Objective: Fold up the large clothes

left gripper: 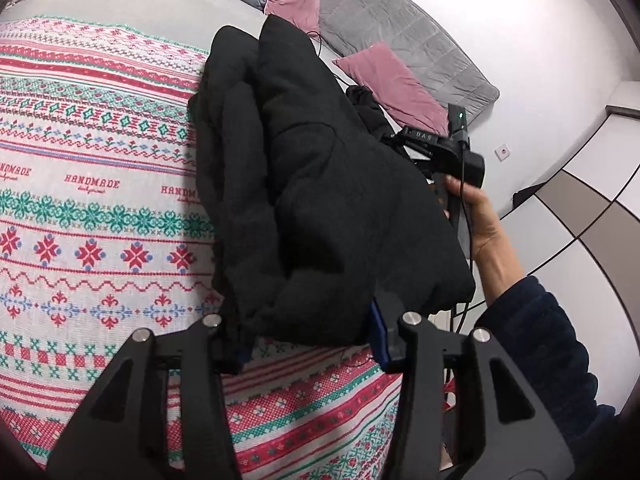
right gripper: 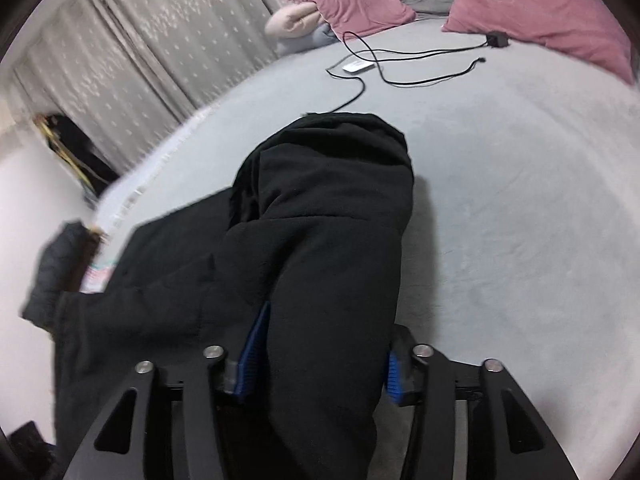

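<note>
Both claws pinch black coat (left gripper: pixel 320 200); left claw (left gripper: pixel 312 344) tips hidden; right claw (right gripper: pixel 320 364) likewise.

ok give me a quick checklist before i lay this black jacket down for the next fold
1. Left gripper has the jacket between its fingers: ok.
2. Right gripper has jacket fabric between its fingers: ok.
3. Jacket bunched rather than spread flat: not ok, it hangs in thick folds.
4. Landing spot on the patterned blanket free of other things: ok in the left wrist view.
5. Black cable and white remote on the grey bedcover away from the jacket: cannot tell, the cable runs toward the jacket's far edge.
6. Sleeve positions: cannot tell, hidden in the bundle.
</note>
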A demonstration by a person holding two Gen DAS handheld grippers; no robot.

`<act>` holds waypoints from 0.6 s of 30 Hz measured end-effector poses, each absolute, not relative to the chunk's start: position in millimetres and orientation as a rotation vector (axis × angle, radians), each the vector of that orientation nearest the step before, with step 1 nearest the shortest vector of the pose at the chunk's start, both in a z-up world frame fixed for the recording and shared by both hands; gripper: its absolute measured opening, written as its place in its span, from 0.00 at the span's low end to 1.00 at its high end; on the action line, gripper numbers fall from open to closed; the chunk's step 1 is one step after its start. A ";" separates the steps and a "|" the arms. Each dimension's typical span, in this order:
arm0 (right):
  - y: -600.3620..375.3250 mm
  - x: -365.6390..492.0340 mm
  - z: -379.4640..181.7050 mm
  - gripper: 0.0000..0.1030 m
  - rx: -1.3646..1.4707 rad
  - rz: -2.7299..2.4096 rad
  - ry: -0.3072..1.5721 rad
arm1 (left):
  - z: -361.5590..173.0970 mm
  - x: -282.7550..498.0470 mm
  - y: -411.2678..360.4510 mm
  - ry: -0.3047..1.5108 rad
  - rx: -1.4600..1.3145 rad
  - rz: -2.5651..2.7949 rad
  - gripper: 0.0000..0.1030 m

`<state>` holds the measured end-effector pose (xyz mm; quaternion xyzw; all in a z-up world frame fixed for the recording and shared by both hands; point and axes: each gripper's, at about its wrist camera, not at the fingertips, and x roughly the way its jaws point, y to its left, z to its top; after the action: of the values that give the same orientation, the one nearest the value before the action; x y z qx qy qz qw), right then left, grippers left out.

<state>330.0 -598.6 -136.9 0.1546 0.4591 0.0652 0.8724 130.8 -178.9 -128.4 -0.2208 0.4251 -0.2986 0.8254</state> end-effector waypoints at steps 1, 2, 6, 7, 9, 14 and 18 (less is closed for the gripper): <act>-595.0 328.5 -131.0 0.54 0.306 0.115 0.965 | -128.4 132.8 -175.9 0.918 -0.487 -0.644 0.50; -590.3 324.8 -123.0 0.57 0.281 0.084 0.968 | -127.3 133.7 -171.6 0.935 -0.508 -0.654 0.52; -575.2 294.0 -96.6 0.57 0.223 -0.017 0.954 | -120.1 131.4 -155.1 0.989 -0.558 -0.692 0.53; -569.3 282.2 -89.0 0.57 0.220 -0.012 0.939 | -115.9 128.1 -149.6 1.000 -0.554 -0.694 0.53; -552.4 247.1 -69.0 0.57 0.192 0.005 0.876 | -104.0 118.1 -137.3 0.987 -0.534 -0.677 0.52; -517.5 182.7 -46.9 0.34 0.171 0.000 0.844 | -53.7 102.5 -121.3 0.845 -0.450 -0.685 0.51; -490.5 160.4 -45.8 0.33 0.230 0.000 0.867 | -27.9 112.8 -155.8 0.816 -0.327 -0.742 0.51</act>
<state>160.4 -490.5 -45.8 0.1113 0.4190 -0.0001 0.9012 112.8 -155.8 -27.9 -0.1544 0.3860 -0.3508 0.8391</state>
